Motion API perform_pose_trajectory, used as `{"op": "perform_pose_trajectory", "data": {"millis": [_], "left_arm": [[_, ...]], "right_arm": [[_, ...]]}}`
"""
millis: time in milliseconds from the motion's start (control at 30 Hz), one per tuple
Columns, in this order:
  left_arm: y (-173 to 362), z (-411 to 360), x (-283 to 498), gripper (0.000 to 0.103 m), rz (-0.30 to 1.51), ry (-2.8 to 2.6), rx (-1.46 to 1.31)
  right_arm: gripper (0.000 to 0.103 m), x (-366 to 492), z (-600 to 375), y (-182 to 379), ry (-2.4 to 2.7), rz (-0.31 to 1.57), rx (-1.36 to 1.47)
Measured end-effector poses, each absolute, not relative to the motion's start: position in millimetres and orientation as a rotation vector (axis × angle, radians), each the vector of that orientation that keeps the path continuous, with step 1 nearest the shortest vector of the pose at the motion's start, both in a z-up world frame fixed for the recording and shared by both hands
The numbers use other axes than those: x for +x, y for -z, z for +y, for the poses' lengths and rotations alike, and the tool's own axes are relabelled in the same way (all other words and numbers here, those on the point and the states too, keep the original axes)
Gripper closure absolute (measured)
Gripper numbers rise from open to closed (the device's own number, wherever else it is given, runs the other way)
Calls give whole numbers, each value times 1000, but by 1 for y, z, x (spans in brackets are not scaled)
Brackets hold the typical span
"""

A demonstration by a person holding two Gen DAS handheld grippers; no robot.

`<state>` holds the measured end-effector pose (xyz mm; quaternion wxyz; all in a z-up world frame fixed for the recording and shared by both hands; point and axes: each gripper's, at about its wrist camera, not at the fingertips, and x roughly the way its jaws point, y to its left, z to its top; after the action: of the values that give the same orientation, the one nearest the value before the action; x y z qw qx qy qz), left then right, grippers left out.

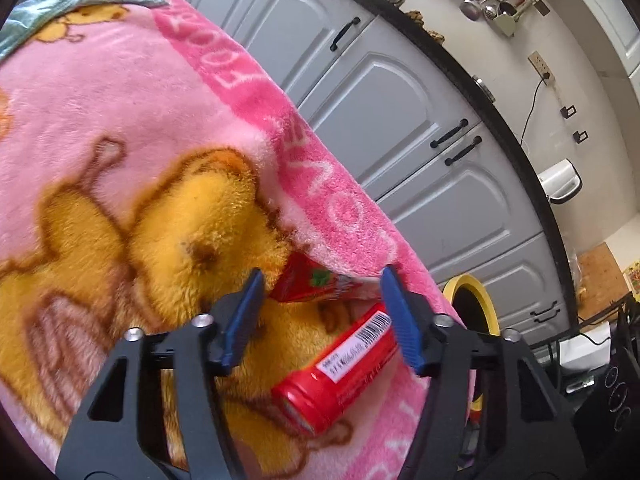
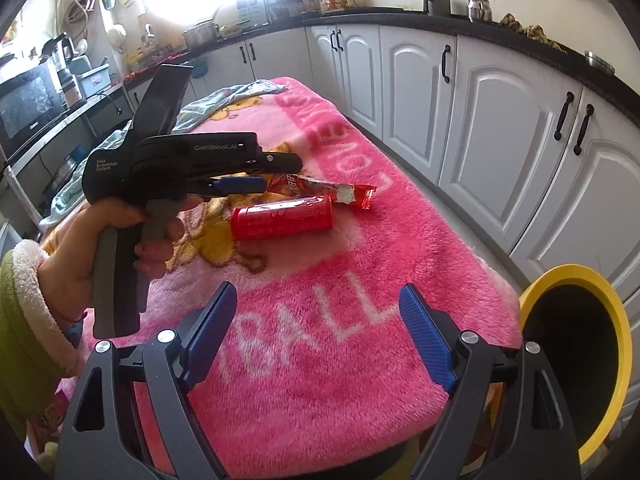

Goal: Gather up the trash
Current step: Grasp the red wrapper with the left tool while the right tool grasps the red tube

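On the pink blanket (image 2: 360,280) I count two pieces of trash, one red can (image 2: 282,218) at frame centre and one torn red wrapper (image 2: 320,189) just above it, my left gripper (image 1: 320,286) part-open near the wrapper, my right gripper (image 2: 318,300) wide and empty, one yellow-rimmed bin (image 2: 568,280) lower right.

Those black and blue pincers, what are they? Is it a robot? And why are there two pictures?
No robot: a person squeezes a handheld claw in each hand, and each claw carries a camera looking along its blue fingers. One picture is from the left claw, the other from the right claw, where you also see the person's hand gripping the left one. On the pink blanket lie a red can on its side and a torn red wrapper. A yellow-rimmed bin stands beside the blanket. Neither claw holds anything; the left one reaches toward the wrapper.
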<state>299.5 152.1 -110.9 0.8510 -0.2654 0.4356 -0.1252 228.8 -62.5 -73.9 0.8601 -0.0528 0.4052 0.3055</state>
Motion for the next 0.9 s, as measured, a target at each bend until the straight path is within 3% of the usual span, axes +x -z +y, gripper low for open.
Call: {"op": "perform_pose_trajectory", "data": {"millis": [33, 200, 467, 667, 767, 800, 900], "left_arm": [[113, 152, 302, 70, 926, 258, -555], [116, 153, 305, 91, 938, 265, -540], [109, 178, 298, 94, 891, 234, -549], [91, 191, 278, 94, 829, 182, -488], [83, 197, 270, 94, 801, 161, -484], [80, 198, 268, 94, 791, 154, -484], [70, 203, 260, 94, 756, 104, -449]], "right_arm": [[22, 232, -60, 75, -640, 853, -103], [22, 250, -42, 82, -638, 896, -29], [23, 283, -16, 102, -626, 1020, 167], [34, 304, -3, 112, -584, 1089, 302], [45, 314, 4, 113, -570, 1097, 338], [54, 317, 7, 113, -571, 1103, 338], [61, 323, 11, 117, -581, 1109, 341]]}}
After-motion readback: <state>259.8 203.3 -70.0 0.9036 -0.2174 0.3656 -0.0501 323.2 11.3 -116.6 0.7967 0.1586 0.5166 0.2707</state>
